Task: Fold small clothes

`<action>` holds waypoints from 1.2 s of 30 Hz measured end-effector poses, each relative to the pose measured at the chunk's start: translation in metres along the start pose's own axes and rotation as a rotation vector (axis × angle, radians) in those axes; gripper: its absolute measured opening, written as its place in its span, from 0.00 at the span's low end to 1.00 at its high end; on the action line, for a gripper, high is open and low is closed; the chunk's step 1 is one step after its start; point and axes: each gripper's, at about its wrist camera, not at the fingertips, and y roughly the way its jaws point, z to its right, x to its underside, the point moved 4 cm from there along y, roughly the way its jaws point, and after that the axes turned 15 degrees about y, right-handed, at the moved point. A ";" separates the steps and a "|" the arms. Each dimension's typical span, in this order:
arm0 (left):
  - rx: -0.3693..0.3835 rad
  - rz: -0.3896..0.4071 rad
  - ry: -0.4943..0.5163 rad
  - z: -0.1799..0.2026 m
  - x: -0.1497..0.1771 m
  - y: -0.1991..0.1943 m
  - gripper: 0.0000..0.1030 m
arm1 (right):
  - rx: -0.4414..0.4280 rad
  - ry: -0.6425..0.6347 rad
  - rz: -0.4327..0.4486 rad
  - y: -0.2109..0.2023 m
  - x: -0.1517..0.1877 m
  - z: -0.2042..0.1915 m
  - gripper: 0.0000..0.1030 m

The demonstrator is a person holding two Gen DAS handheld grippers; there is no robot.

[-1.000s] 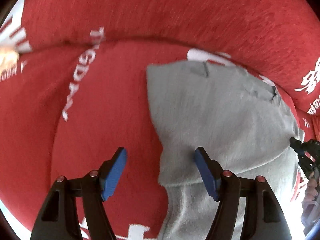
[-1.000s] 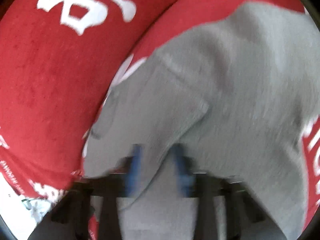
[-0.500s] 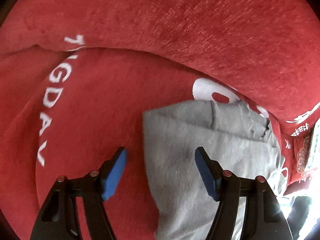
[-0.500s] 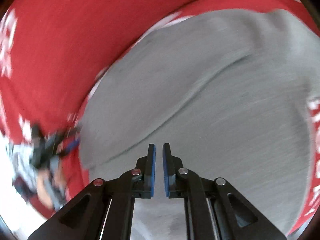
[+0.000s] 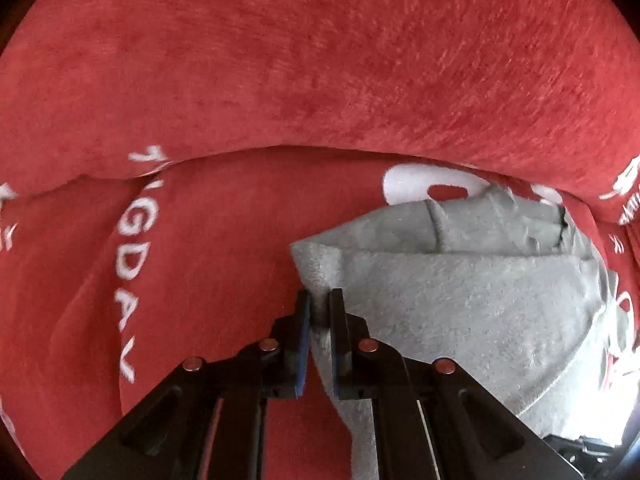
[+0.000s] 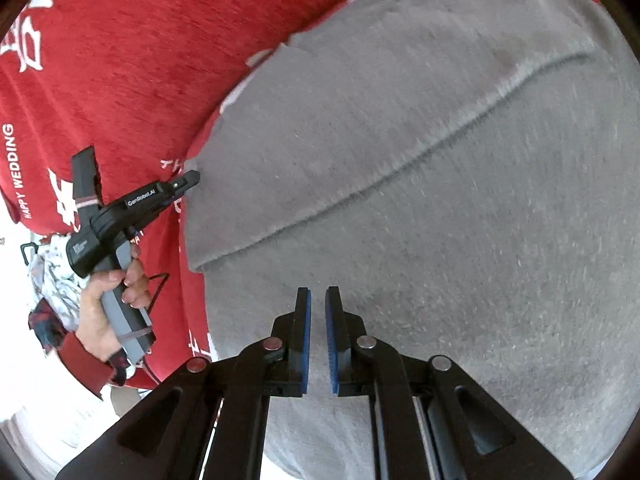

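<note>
A small grey garment lies partly folded on a red cover with white lettering. My left gripper is shut on the garment's left corner. In the right wrist view the grey garment fills most of the frame, with a folded edge running across it. My right gripper hovers over it with its jaws nearly closed and nothing between them. The left gripper shows there at the garment's left corner, held by a hand.
The red cover's padded back rises behind the garment. Patterned cloth and a wire hanger lie past the cover's left edge in the right wrist view.
My left gripper has closed on the garment's corner; it was open half a second ago. My right gripper has let go of the garment and pulled back, jaws still near closed.
</note>
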 end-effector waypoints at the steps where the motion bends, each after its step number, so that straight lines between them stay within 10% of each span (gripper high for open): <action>1: -0.010 0.000 -0.003 0.001 0.002 -0.003 0.08 | -0.007 0.010 -0.003 -0.002 0.001 0.003 0.25; 4: -0.036 0.001 0.001 0.005 0.012 -0.022 0.08 | -0.039 0.034 -0.007 -0.008 0.002 0.008 0.61; 12: -0.006 -0.017 -0.005 0.046 0.048 -0.067 0.10 | -0.058 0.075 -0.010 -0.046 0.002 0.034 0.72; 13: -0.003 -0.019 -0.001 0.056 0.053 -0.071 0.20 | -0.062 0.081 -0.006 -0.054 0.002 0.039 0.75; 15: 0.004 -0.017 -0.011 0.071 0.058 -0.077 0.96 | -0.069 0.097 -0.001 -0.062 0.001 0.045 0.75; 36: 0.077 -0.196 0.093 0.242 0.070 -0.036 0.97 | -0.149 0.310 0.234 -0.176 -0.039 0.178 0.86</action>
